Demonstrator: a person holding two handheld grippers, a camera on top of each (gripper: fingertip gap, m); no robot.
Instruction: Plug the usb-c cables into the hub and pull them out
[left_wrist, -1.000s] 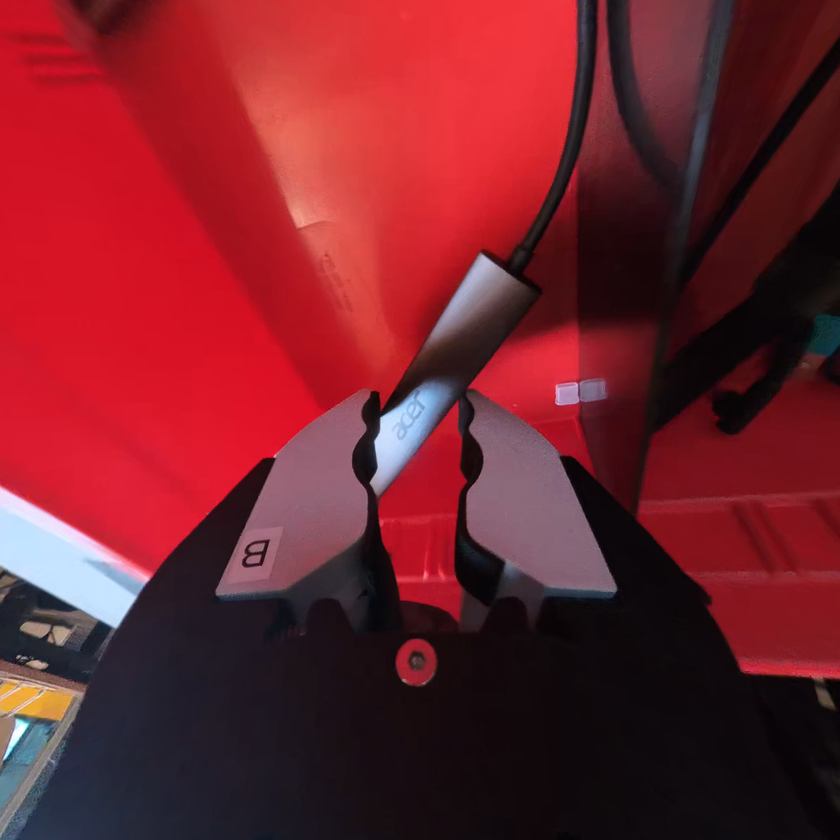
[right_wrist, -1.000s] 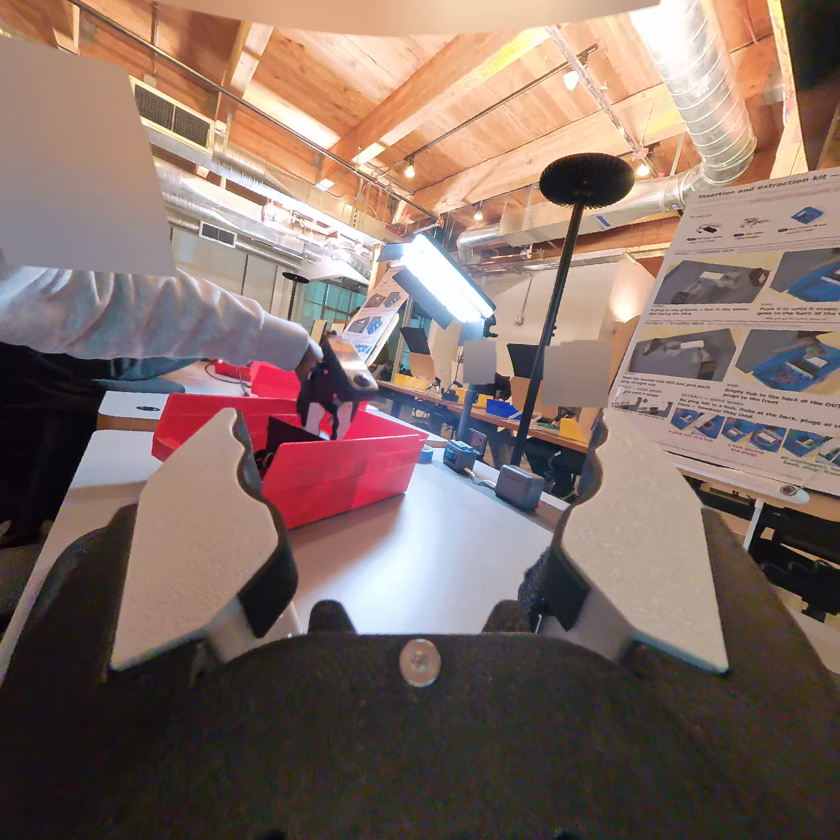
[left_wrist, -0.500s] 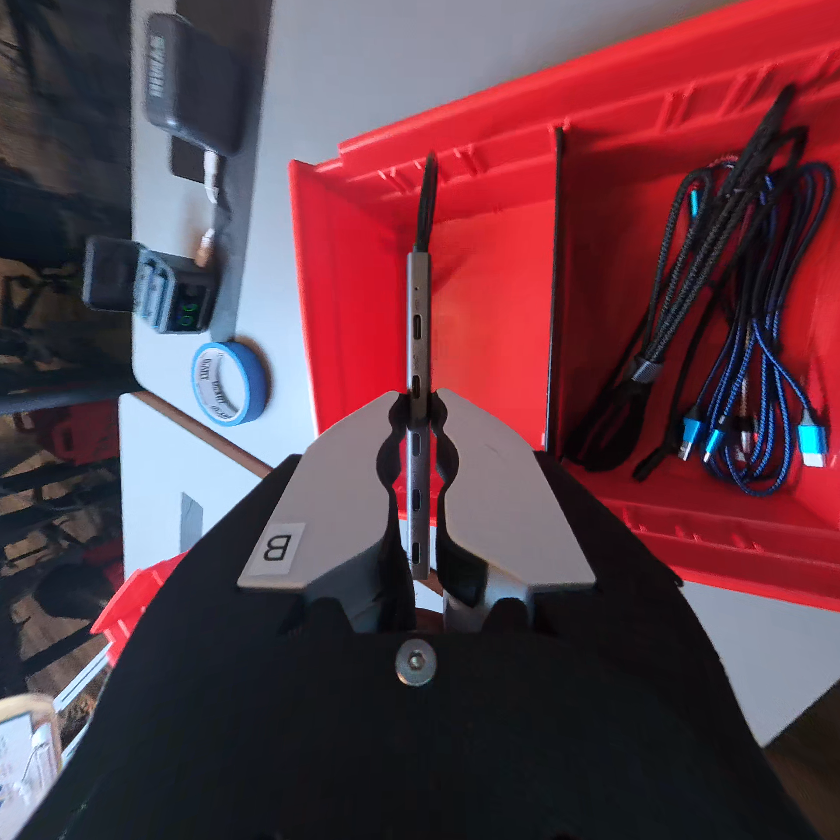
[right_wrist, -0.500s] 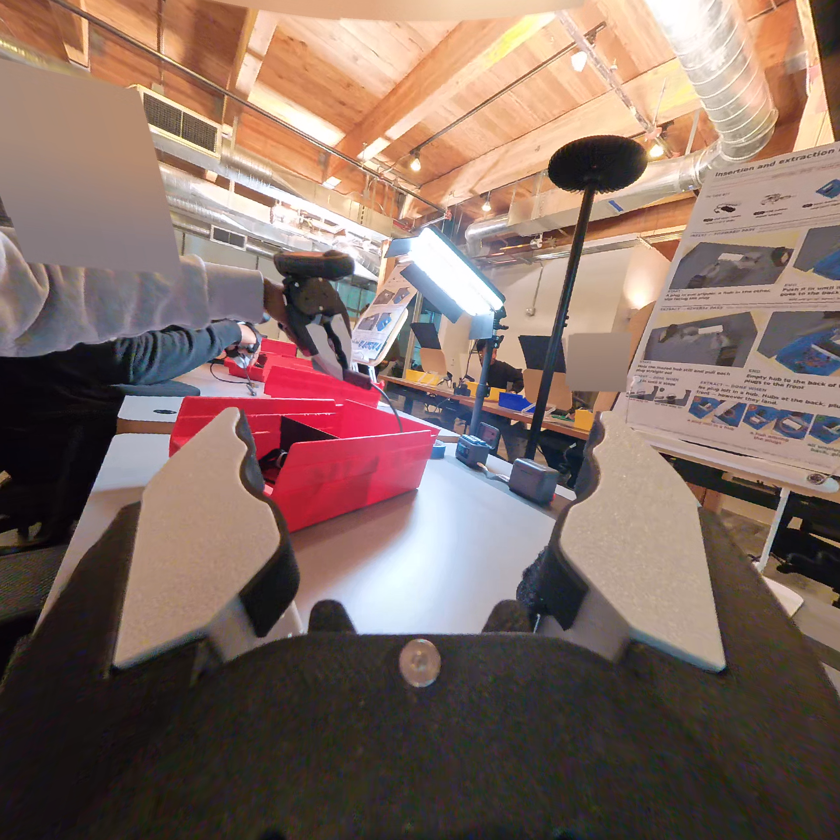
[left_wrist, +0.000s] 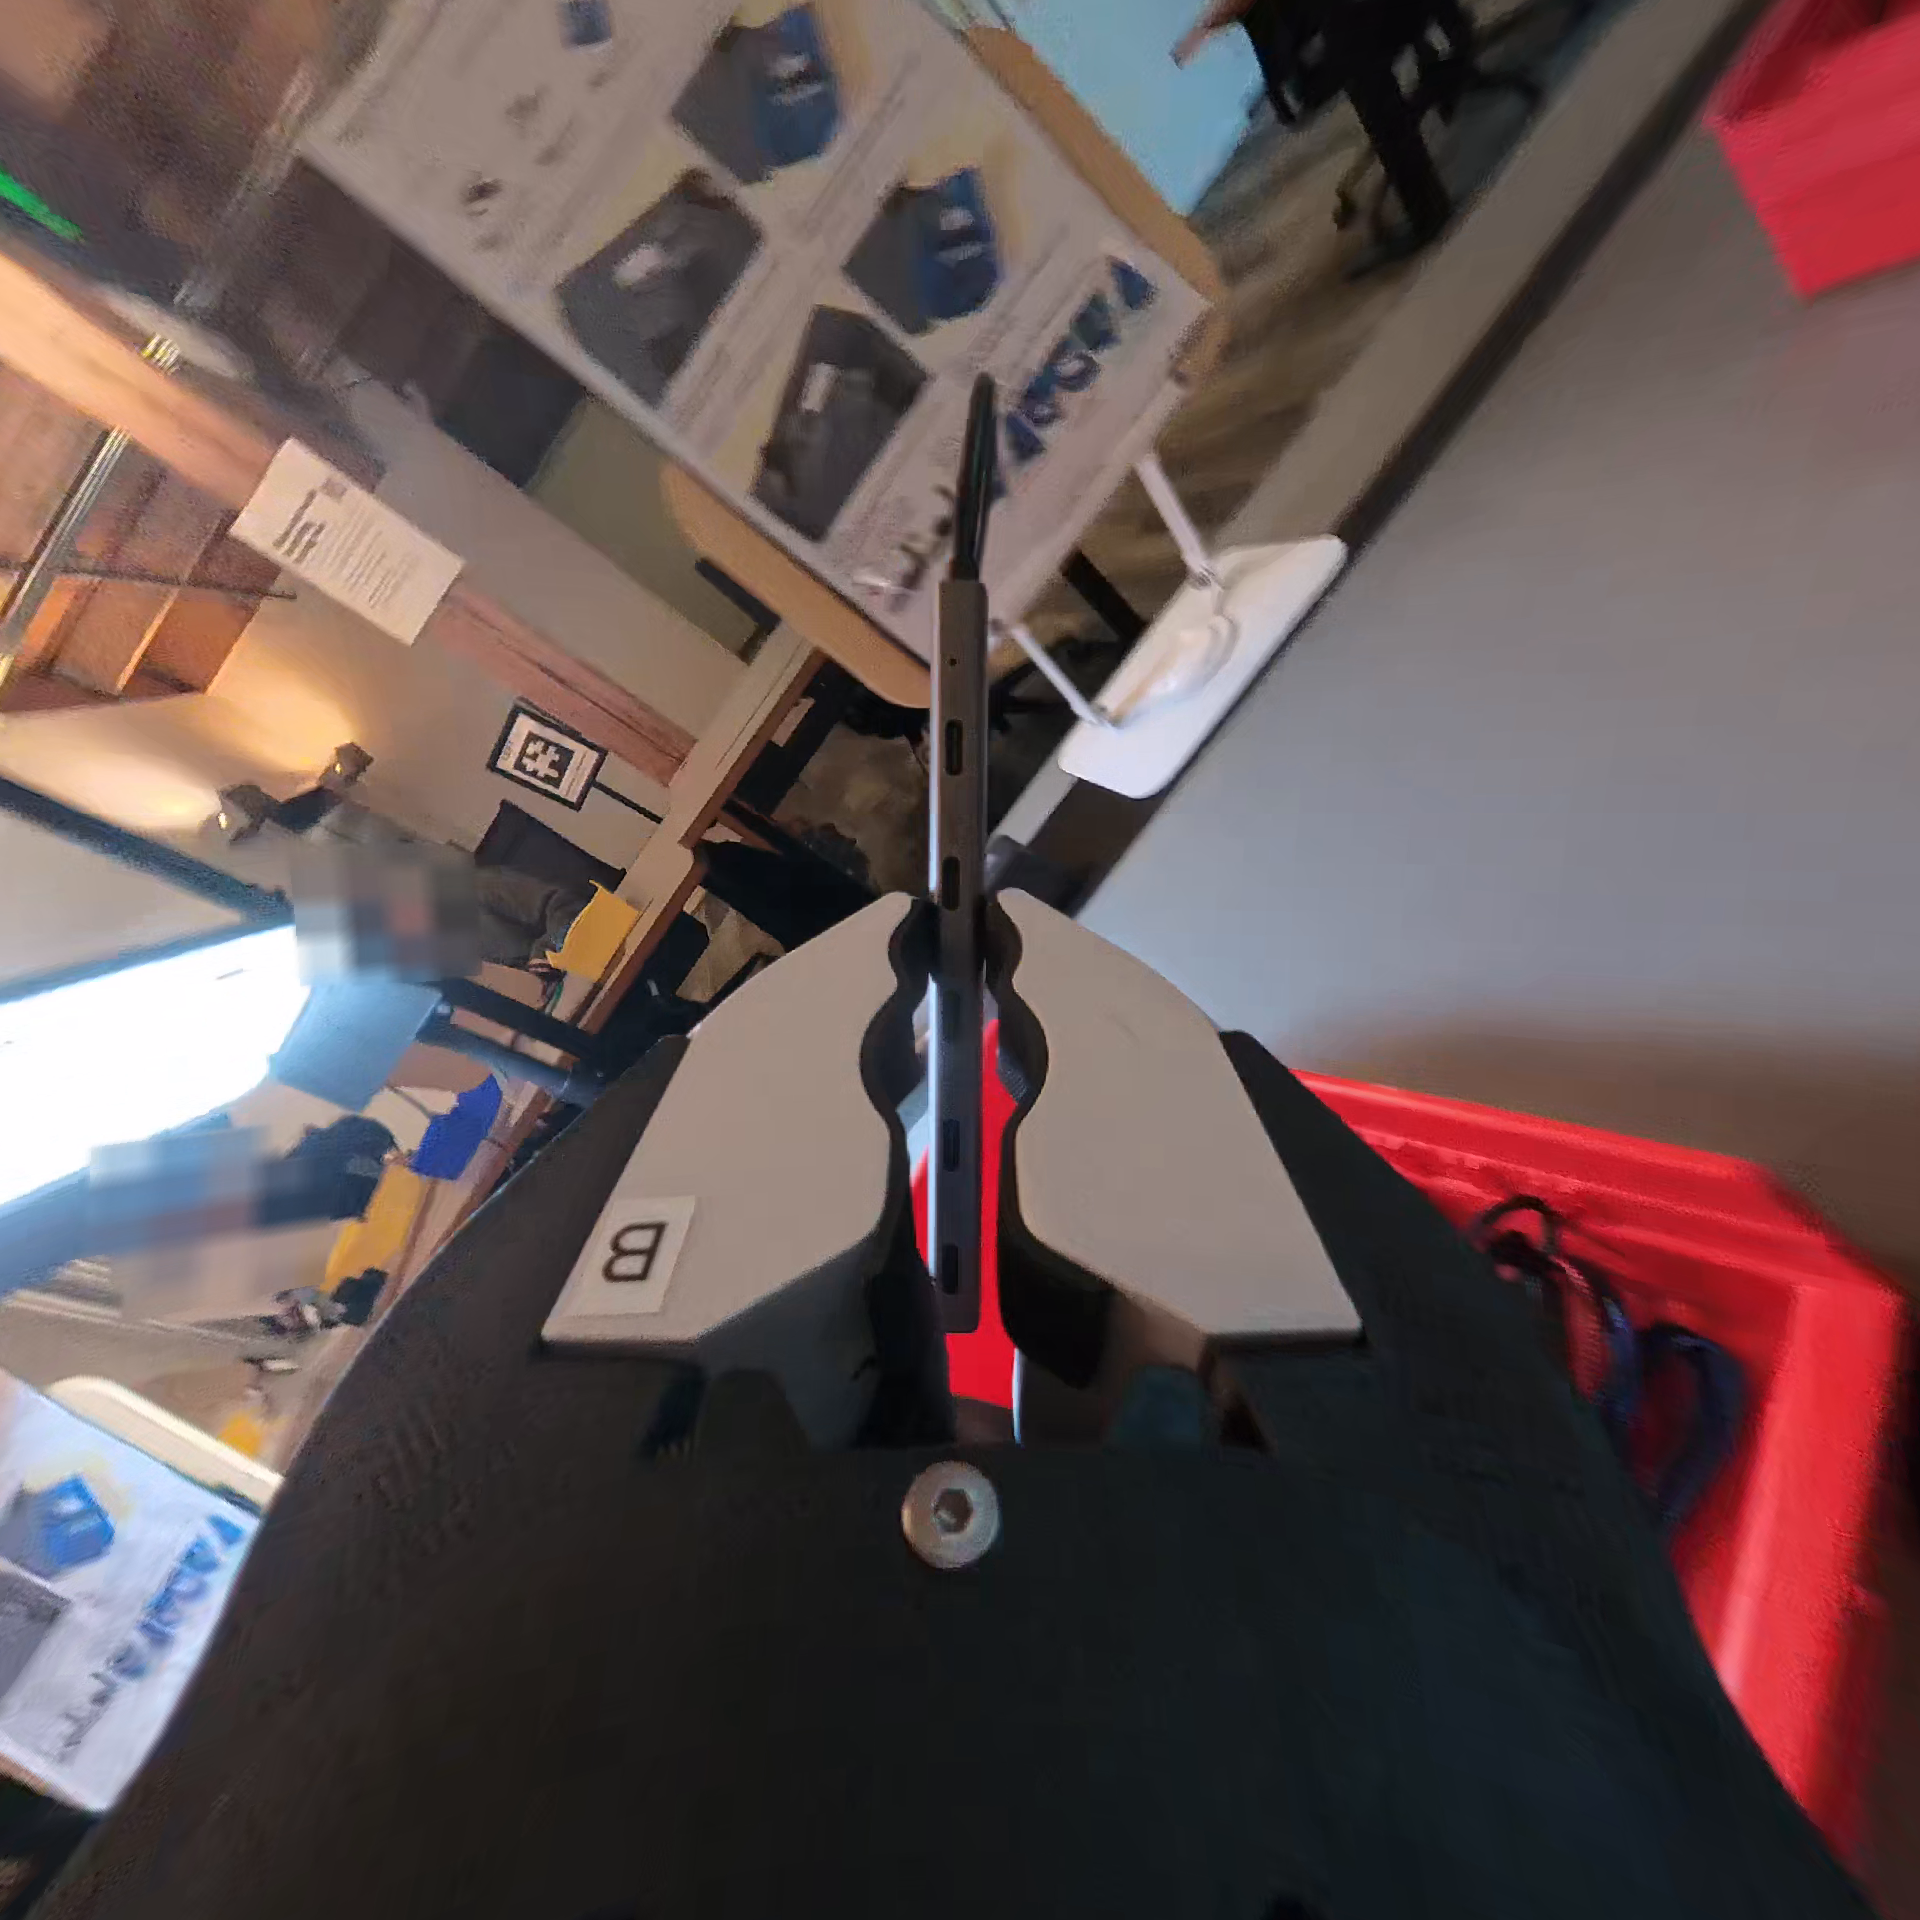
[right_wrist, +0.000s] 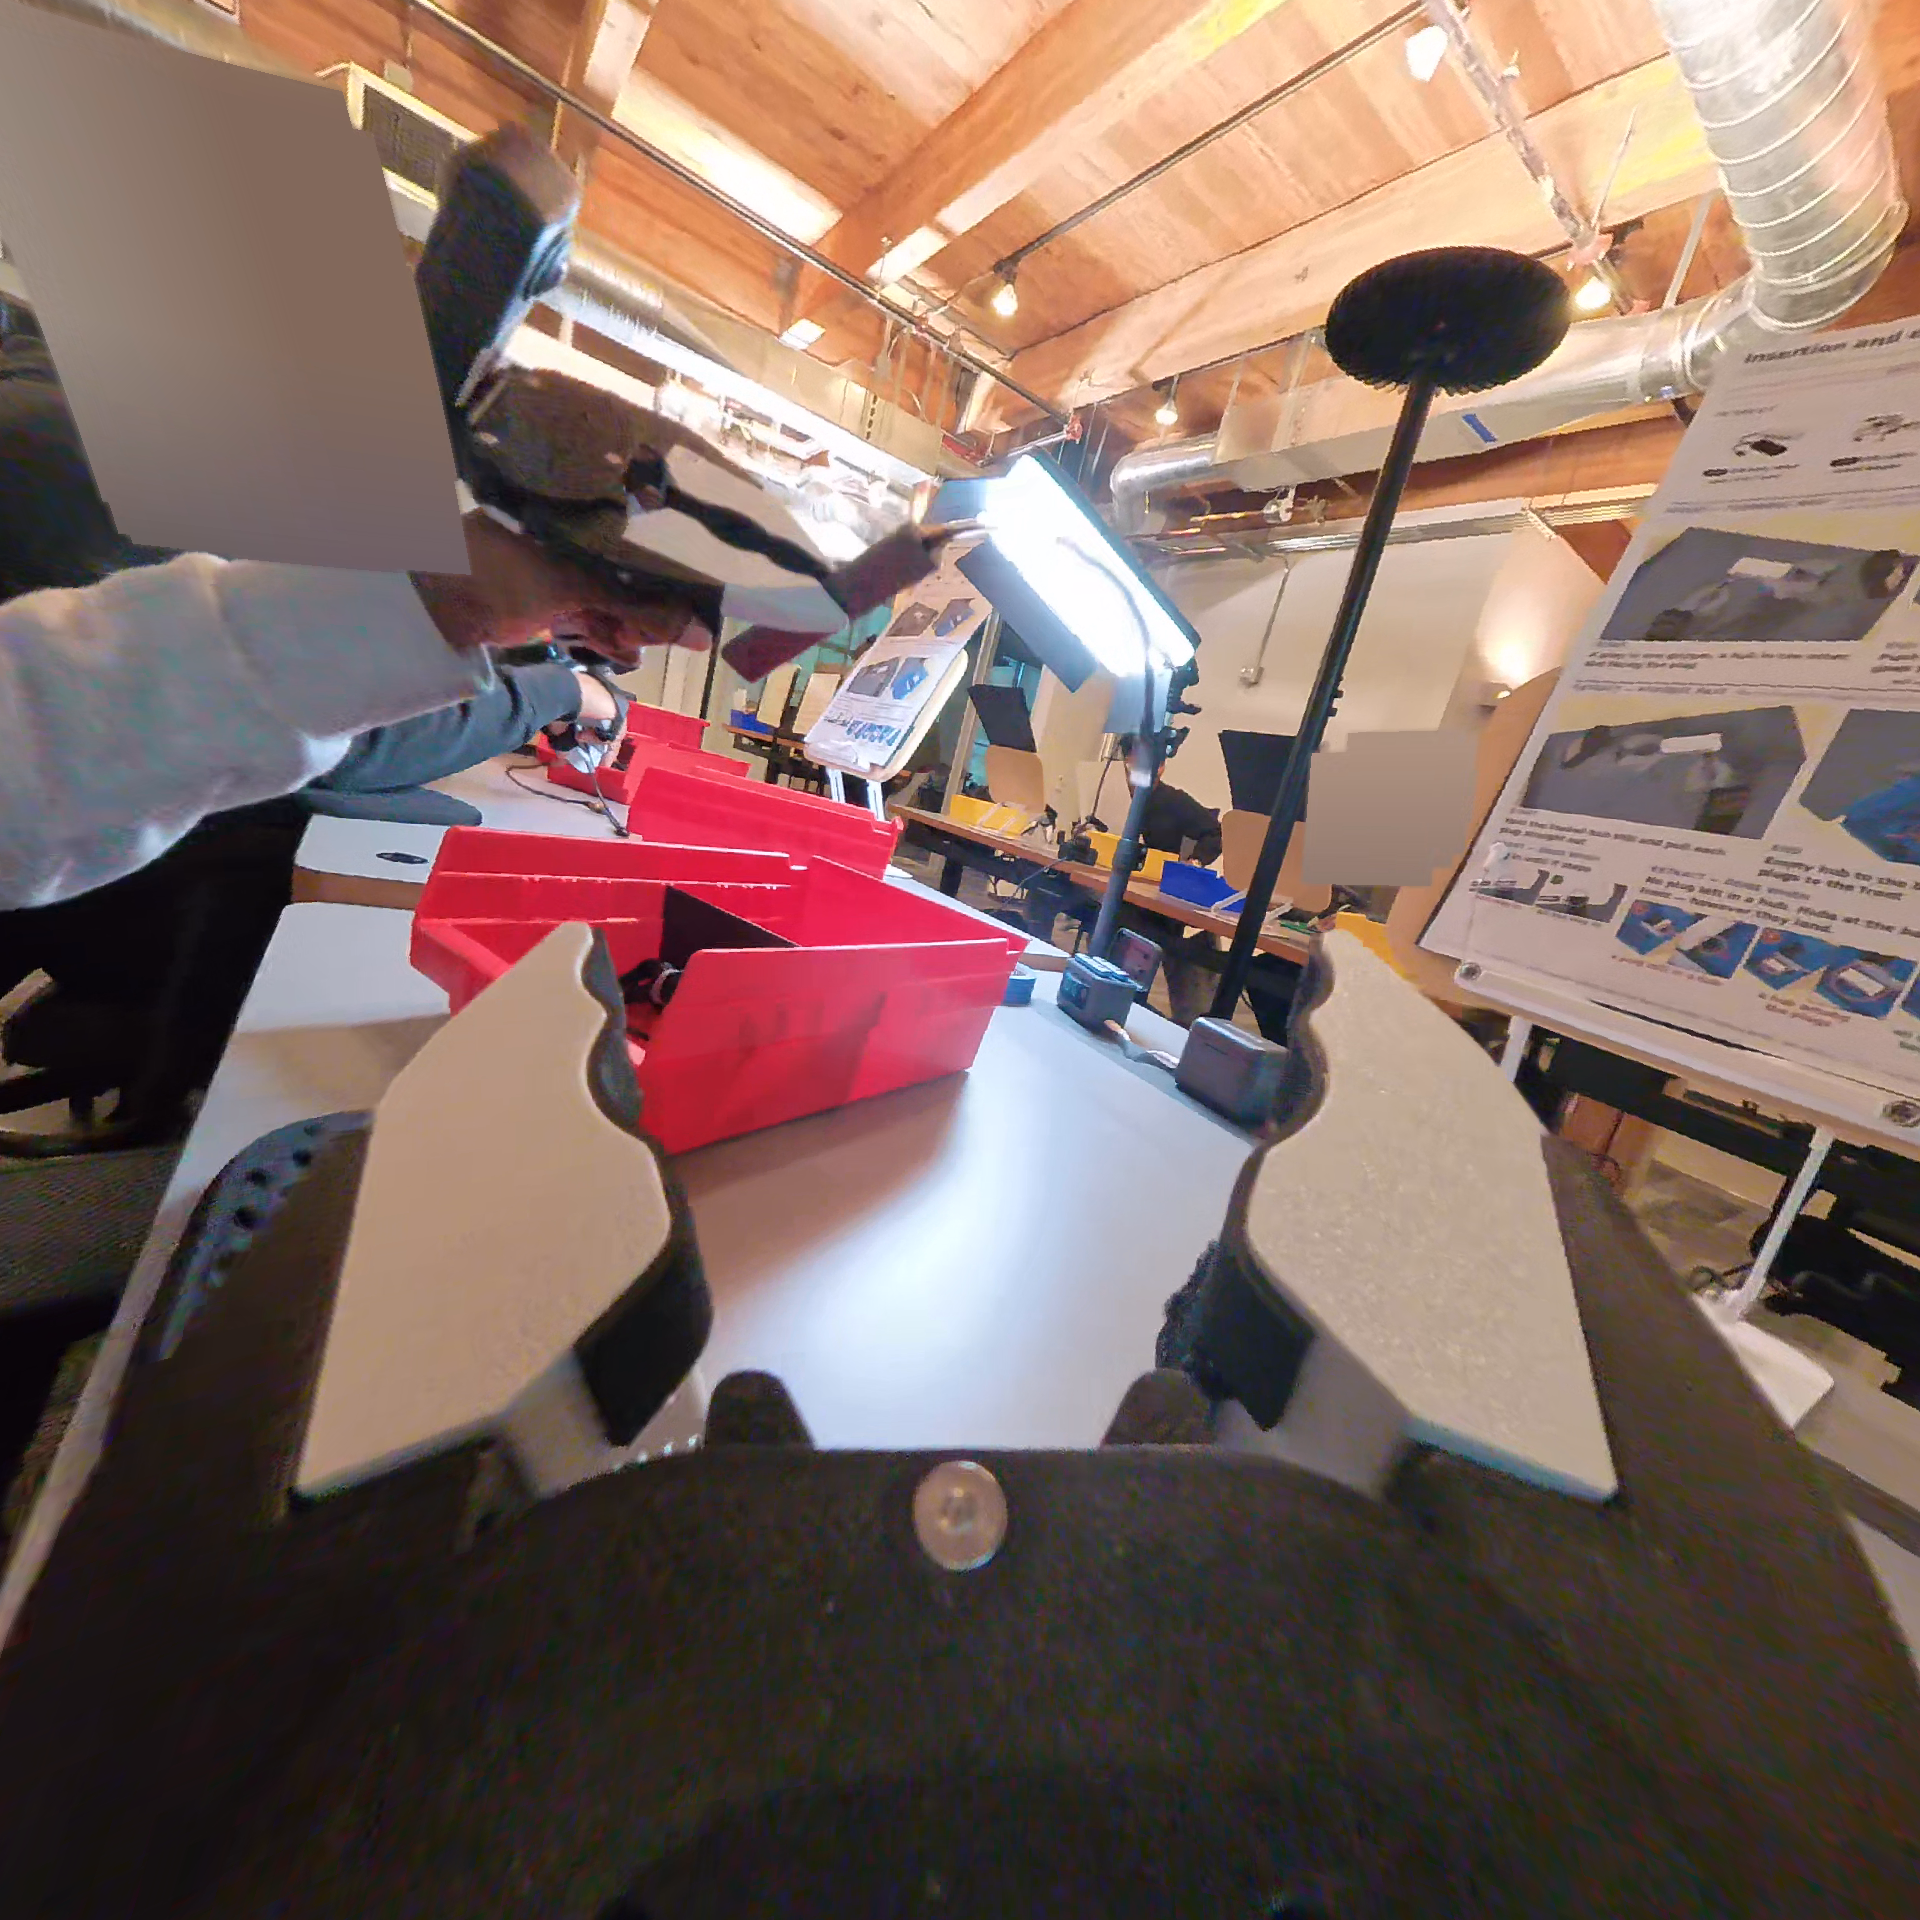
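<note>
L wrist cam raised, tilted, faces room; R cam low, faces along table (right_wrist: 935, 1247); both show red bin (right_wrist: 810, 1029)

Slim grey hub (left_wrist: 956, 831) edge-on with empty ports, dark cables (left_wrist: 1621, 1340) coiled in red bin (left_wrist: 1829, 1455)

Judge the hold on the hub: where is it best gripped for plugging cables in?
As now: the left claw pinches the hub across its flat faces at the rear half, leaving the narrow port edge facing the camera and the front ports clear. The right claw, open, should probably bring plugs straight onto that edge.
</note>
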